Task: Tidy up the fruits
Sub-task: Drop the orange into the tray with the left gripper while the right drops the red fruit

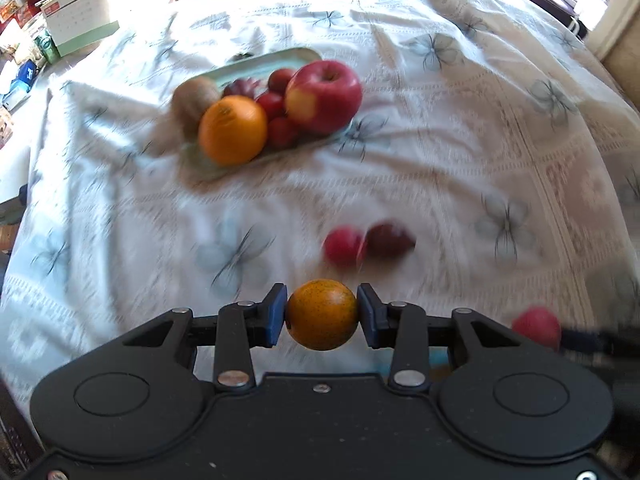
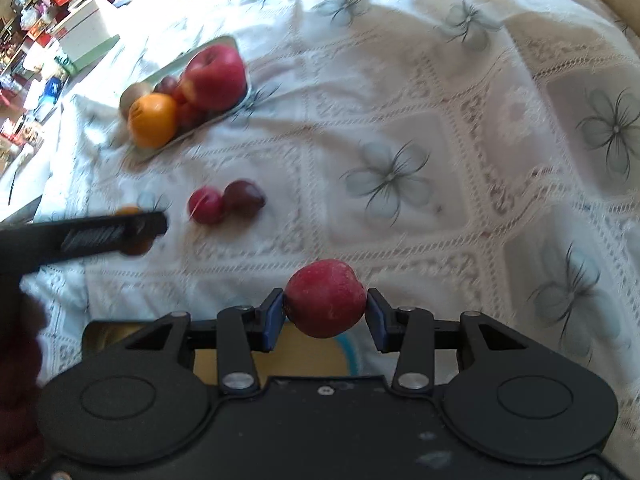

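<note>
Across the floral bedspread, the tray is lying ahead-left of my jaws, the left gripper clamping a small orange and the right gripper a red plum.

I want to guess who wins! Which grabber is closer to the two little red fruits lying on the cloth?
Probably the left, but it's close. The left gripper, holding a small orange, is just before the two red fruits. The right gripper, holding a red fruit, sits beside and slightly farther back.

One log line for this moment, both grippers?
left gripper: holds orange fruit | right gripper: holds red fruit | tray: part-filled
</note>
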### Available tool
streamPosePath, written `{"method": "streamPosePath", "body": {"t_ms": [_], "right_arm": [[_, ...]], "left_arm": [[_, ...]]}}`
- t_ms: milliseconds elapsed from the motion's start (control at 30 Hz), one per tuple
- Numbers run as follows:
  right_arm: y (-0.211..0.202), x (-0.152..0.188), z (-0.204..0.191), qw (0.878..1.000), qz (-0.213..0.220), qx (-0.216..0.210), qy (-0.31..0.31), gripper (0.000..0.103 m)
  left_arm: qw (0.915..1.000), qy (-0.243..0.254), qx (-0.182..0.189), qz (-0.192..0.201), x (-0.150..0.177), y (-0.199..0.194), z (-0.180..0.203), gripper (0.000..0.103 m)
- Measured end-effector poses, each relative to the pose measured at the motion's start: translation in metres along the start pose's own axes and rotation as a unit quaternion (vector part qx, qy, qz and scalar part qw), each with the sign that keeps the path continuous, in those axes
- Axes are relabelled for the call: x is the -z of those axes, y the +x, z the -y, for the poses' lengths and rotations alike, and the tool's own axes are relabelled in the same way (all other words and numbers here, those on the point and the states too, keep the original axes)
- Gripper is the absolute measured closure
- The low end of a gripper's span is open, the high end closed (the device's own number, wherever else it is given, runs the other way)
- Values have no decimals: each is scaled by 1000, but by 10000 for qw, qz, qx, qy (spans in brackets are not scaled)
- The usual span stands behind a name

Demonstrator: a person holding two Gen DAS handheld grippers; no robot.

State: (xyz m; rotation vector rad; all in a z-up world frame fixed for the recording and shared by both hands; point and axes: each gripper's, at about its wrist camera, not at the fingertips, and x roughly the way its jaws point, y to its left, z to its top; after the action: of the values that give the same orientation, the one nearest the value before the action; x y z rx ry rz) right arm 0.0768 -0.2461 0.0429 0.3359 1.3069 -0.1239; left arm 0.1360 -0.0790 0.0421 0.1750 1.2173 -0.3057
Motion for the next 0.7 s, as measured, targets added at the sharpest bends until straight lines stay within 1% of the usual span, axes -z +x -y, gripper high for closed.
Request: {"method": "streamPosePath", "body": {"t_ms": [67,167,267,333,433,500,567,633,700], "right_arm": [[-3,9,-5,9999,-32,1,-107,58],[-10,32,-15,9994,-95,37,-325,58],[-19,61,-24,9982,-125,-15,-591,58],[-25,81,-29,9973,-46,-100,-729,58],[-32,113,-35,9950,217,-219,-947,58],[-32,130,-37,9939,362,-229,-1017,58],[-28,144,-35,9937,367,-251,-1025,58],[-20,148,-35,9941,218,-276,-1028,58],[-11,152,-36,9939,33,-278,-1071,58]], "left_arm": [[10000,62,11,1,19,-7,-9,56],[9999,127,-4,38,47,-14,-23,56],[10000,29,-2,88,72,-17,-39,56],[9999,-92,51,129,88,-18,-49,56],[9991,-342,72,223,108,-18,-59,56],[9985,-469,44,287,116,-18,-63,56],[9978,-558,-72,364,121,-17,-66,55],[9972,-604,-201,389,121,-14,-68,55],[9972,-623,-255,336,118,-8,-69,56]]}}
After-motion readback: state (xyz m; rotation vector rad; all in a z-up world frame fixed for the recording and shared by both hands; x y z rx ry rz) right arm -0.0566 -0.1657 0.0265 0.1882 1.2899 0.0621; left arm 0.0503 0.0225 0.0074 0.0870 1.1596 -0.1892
